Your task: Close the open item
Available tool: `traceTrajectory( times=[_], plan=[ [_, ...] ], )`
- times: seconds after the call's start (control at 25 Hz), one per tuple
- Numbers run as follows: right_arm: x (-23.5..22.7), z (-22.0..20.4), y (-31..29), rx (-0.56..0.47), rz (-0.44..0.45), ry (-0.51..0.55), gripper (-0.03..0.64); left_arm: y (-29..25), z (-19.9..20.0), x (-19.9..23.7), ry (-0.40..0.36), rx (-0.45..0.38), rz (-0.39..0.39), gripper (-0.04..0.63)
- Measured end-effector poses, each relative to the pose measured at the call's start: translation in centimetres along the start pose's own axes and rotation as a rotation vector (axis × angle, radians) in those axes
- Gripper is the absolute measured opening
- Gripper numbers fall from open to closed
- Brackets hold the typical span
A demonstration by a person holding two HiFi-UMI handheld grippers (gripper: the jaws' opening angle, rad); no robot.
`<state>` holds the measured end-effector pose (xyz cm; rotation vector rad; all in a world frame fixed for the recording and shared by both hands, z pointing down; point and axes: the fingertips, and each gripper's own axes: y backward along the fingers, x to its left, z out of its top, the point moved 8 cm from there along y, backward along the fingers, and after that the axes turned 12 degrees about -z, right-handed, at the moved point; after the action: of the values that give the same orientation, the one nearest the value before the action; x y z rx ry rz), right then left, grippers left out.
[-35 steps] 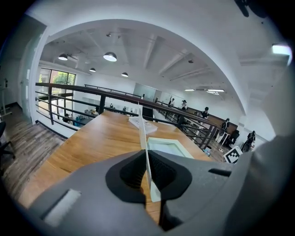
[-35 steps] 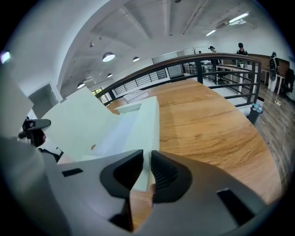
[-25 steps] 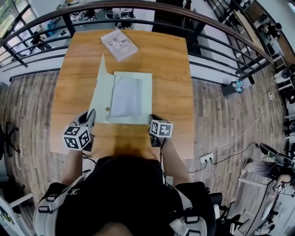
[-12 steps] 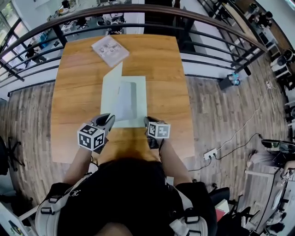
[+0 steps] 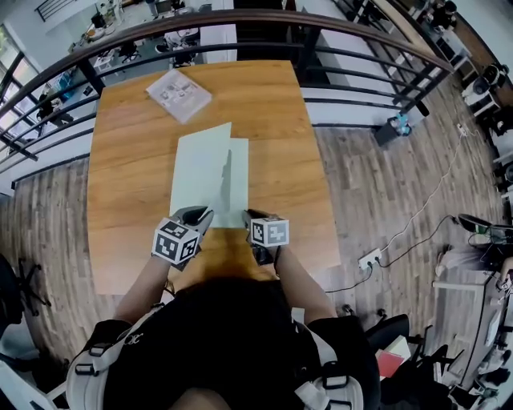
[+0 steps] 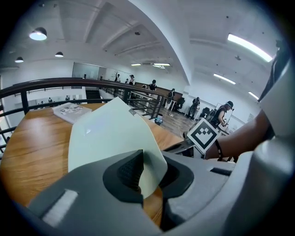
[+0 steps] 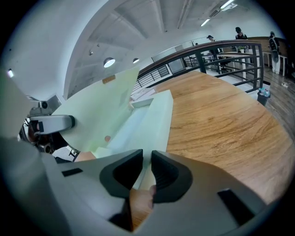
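A pale green paper folder (image 5: pixel 196 172) lies on the wooden table (image 5: pixel 288 160). Its cover (image 5: pixel 228 172) is lifted and stands nearly on edge over the middle. My left gripper (image 5: pixel 204 215) is at the folder's near edge. In the left gripper view the cover (image 6: pixel 108 138) curves up from between the jaws of that gripper (image 6: pixel 150 173), which pinch its corner with a slight gap. My right gripper (image 5: pixel 247 216) is shut on the near right edge of the folder (image 7: pixel 138 120), and the sheet runs into its narrow gap (image 7: pixel 146 168).
A flat plastic-wrapped booklet (image 5: pixel 178 94) lies at the table's far left. A dark metal railing (image 5: pixel 240 20) curves round the far side, with wood floor beyond. The right gripper's marker cube (image 6: pixel 203 134) shows close beside the left gripper.
The folder lay flat open a second ago. My left gripper has swung its left cover up and to the right, so it now stands on edge. The right gripper stayed at the near right corner.
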<state>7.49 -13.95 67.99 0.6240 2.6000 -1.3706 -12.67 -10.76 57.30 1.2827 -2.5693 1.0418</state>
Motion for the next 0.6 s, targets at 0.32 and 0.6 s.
traceTrajectory(
  times=[0.32,0.6],
  plan=[
    [0.6,-0.9,0.1,-0.007,0.023,-0.004,0.063,-4.1,-1.9,-0.2,-0.072,0.162,-0.059,0.048],
    [0.5,-1.0,0.2,-0.015,0.028,0.000,0.064,-6.9,-2.9,0.0,-0.060,0.245,-0.090,0.057]
  ],
)
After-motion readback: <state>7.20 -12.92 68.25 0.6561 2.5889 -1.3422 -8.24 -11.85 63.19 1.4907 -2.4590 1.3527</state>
